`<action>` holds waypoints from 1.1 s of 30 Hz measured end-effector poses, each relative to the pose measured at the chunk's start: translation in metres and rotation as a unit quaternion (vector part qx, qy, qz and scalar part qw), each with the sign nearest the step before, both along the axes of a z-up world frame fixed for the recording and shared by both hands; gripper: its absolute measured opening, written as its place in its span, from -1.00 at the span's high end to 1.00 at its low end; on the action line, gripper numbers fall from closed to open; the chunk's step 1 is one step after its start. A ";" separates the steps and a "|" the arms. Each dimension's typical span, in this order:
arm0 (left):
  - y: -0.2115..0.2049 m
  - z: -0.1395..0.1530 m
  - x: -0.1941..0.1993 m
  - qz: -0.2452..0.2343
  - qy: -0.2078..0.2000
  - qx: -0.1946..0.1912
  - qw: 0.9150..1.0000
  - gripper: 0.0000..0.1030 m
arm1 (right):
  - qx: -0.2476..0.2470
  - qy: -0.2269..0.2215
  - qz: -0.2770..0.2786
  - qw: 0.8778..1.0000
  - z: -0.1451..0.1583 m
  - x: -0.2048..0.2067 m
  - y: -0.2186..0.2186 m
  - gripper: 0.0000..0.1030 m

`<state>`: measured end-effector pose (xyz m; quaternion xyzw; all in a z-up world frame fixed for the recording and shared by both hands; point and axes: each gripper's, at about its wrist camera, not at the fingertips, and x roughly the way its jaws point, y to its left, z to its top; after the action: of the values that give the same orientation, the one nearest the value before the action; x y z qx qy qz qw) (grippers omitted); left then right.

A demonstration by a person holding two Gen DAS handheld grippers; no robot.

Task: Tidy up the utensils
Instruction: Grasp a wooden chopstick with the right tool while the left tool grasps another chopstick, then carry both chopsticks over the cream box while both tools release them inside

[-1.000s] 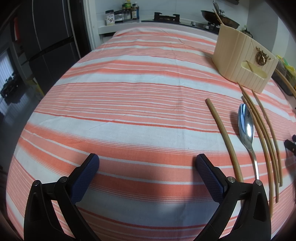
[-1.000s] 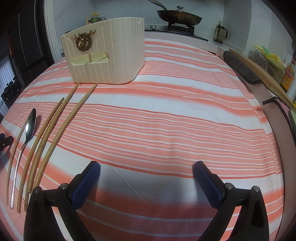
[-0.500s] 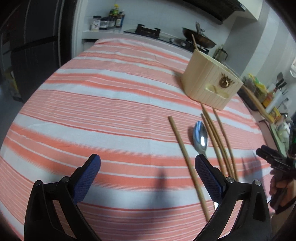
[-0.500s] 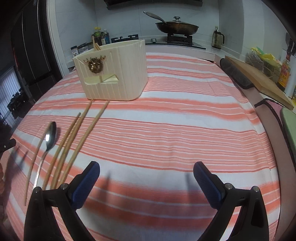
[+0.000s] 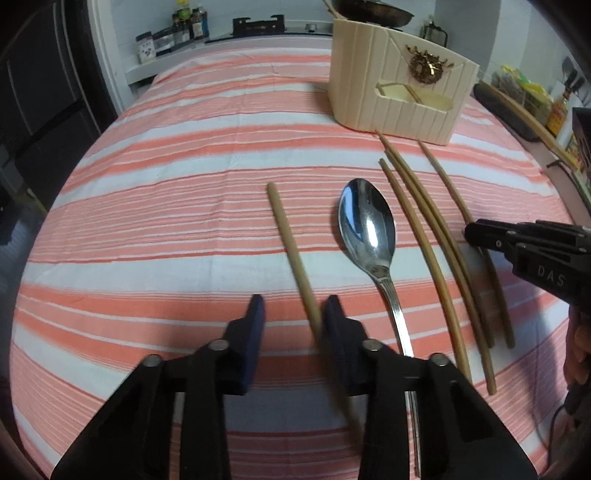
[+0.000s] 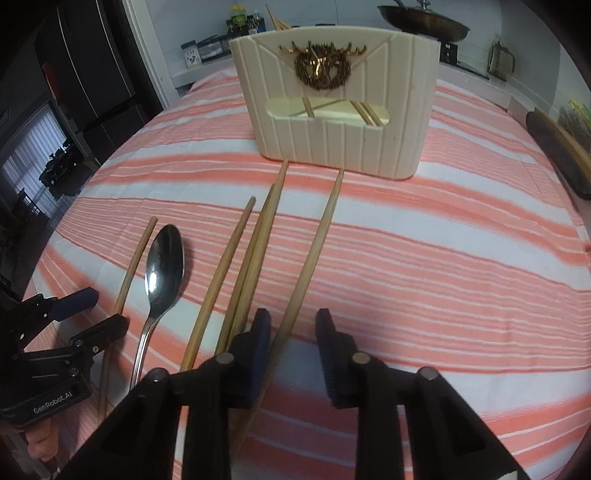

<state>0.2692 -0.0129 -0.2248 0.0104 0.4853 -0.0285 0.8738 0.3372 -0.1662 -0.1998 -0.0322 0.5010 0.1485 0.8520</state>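
A cream utensil holder with a gold stag emblem stands on the striped tablecloth and has chopsticks in it. In front of it lie several wooden chopsticks and a steel spoon. My left gripper is half closed around the leftmost chopstick, which lies against its right finger. My right gripper is half closed around the rightmost chopstick, which lies near its left finger. Each gripper also shows in the other's view: the right gripper and the left gripper.
The table has a pink and white striped cloth. A wooden board lies along the right edge. A stove with a pan and jars stand on the counter behind. A dark fridge is at the left.
Both grippers have come down and forward to the utensils. Both have narrowed from wide open, the left around the leftmost chopstick, the right around the rightmost one.
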 end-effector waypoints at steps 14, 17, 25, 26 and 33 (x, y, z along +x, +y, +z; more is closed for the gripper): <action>0.068 0.005 -0.004 -0.052 0.059 -0.066 0.995 0.60 | -0.041 0.045 -0.056 0.997 0.006 -0.077 -0.120 0.83; 0.067 0.008 0.016 -0.056 0.069 -0.046 0.995 -0.10 | -0.040 0.061 -0.043 0.996 0.007 -0.069 -0.127 0.37; 0.061 0.002 0.069 -0.072 0.108 -0.013 0.991 -0.02 | -0.044 0.098 0.002 0.994 0.004 -0.015 -0.111 0.28; 0.059 0.002 0.076 -0.074 0.112 -0.011 0.991 0.03 | -0.044 0.096 0.002 0.994 0.003 -0.005 -0.108 0.27; 0.041 0.010 0.096 -0.080 0.093 0.010 0.992 0.91 | -0.048 0.072 -0.014 0.996 0.006 0.047 -0.096 0.88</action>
<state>0.3653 0.0285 -0.2146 0.0551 0.5620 -0.0945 0.8199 0.3839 -0.2624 -0.1938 -0.0559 0.5681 0.1144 0.8130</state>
